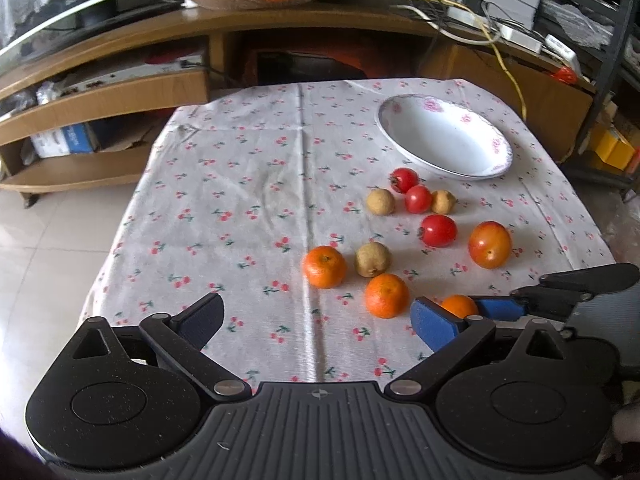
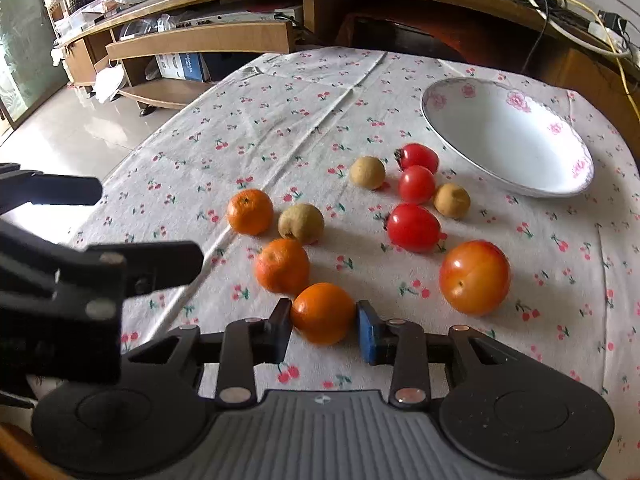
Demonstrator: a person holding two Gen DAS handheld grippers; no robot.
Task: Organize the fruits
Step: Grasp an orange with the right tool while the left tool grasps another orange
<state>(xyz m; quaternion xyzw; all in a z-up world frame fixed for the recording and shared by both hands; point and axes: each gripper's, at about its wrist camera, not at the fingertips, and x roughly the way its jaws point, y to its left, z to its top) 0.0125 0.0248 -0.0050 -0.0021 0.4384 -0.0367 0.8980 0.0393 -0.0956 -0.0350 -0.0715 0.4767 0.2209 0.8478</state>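
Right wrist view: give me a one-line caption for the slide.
Right claw shut on a small orange on the cherry-print tablecloth, other fruit scattered ahead and the white bowl empty.

Bowl (image 2: 508, 140) at far right of desk (image 2: 280, 112); fruits (image 2: 414, 184) clustered just before and left of it; shelf unit (image 2: 200, 40) behind desk.

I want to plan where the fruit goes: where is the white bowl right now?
In both wrist views the white bowl sits empty at the far right of the tablecloth, just beyond the red tomatoes.
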